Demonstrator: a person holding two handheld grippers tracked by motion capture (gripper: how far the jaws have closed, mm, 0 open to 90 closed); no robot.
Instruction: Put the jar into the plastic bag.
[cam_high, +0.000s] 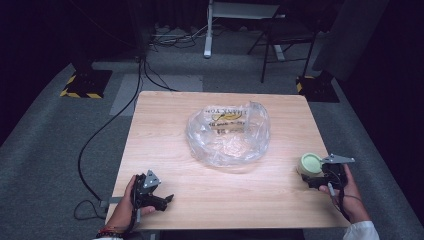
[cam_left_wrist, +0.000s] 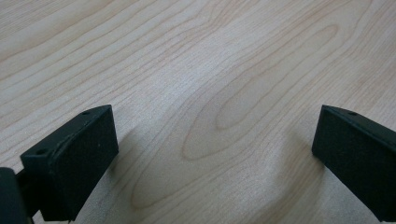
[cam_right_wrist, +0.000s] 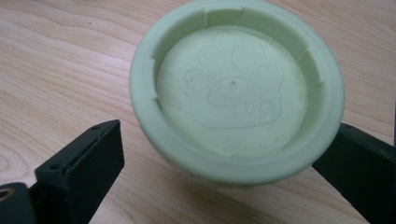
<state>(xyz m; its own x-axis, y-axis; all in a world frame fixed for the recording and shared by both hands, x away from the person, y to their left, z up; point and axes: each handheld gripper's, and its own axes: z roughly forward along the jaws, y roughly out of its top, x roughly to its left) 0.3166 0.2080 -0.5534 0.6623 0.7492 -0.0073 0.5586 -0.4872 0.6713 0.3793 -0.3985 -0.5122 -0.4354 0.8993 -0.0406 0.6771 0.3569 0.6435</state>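
Right tongs (cam_right_wrist: 224, 158): jaws spread, one on each side of the pale green lid; the right jaw sits against or just beside the rim, the left jaw stands off from it with a gap. In the high view these tongs (cam_high: 320, 177) are held by a hand at the counter's right edge.
Pale green lid (cam_right_wrist: 236, 93): round, lying flat on the wood with its hollow side up, a paw print pressed into its inner face and small notches in the rim. In the high view the lid (cam_high: 311, 164) sits near the right edge of the counter, just ahead of the right tongs.
Left tongs (cam_left_wrist: 215, 154): jaws spread wide, bare wood grain between them, nothing held. In the high view they (cam_high: 160, 197) are low over the near left corner, in the person's left hand.
Clear plastic bag (cam_high: 228, 132): crumpled, lying in the middle of the counter, well apart from both tongs, with yellow and dark print on its far side.
Counter (cam_high: 165, 125): light wood, square, on a grey carpeted floor (cam_high: 45, 145).
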